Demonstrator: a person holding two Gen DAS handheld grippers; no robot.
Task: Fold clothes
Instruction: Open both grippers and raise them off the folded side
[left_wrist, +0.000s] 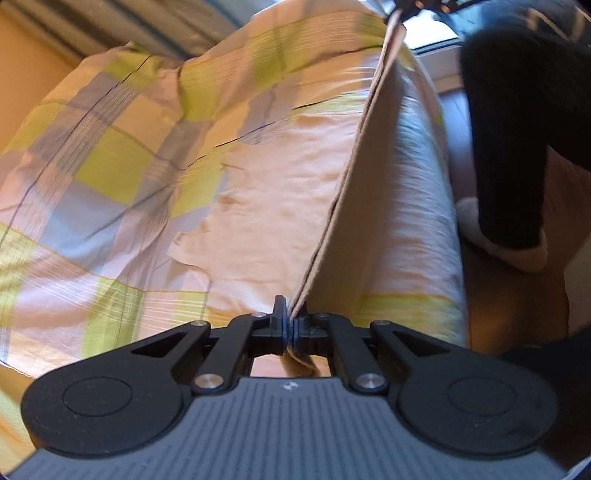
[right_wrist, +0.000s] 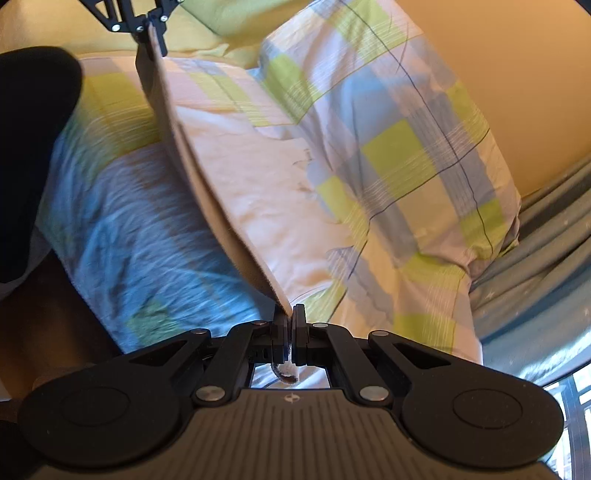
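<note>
While the beige cloth (left_wrist: 354, 155) hangs stretched above the bed (left_wrist: 110, 166) near its side edge, the folding looks barely begun: no fold shows yet, every one left to make. The left gripper (left_wrist: 290, 325) is clamped tight on one end of the cloth's edge, the right gripper (right_wrist: 290, 325) on the other. Both point downward, facing each other over the checked bedding.

A beige cloth (left_wrist: 354, 177) edge is clamped by the left gripper (left_wrist: 289, 325), stretched taut above the checked bedding (left_wrist: 122, 166); a dark-trousered leg (left_wrist: 509, 140) is seen right of the bedding.
</note>
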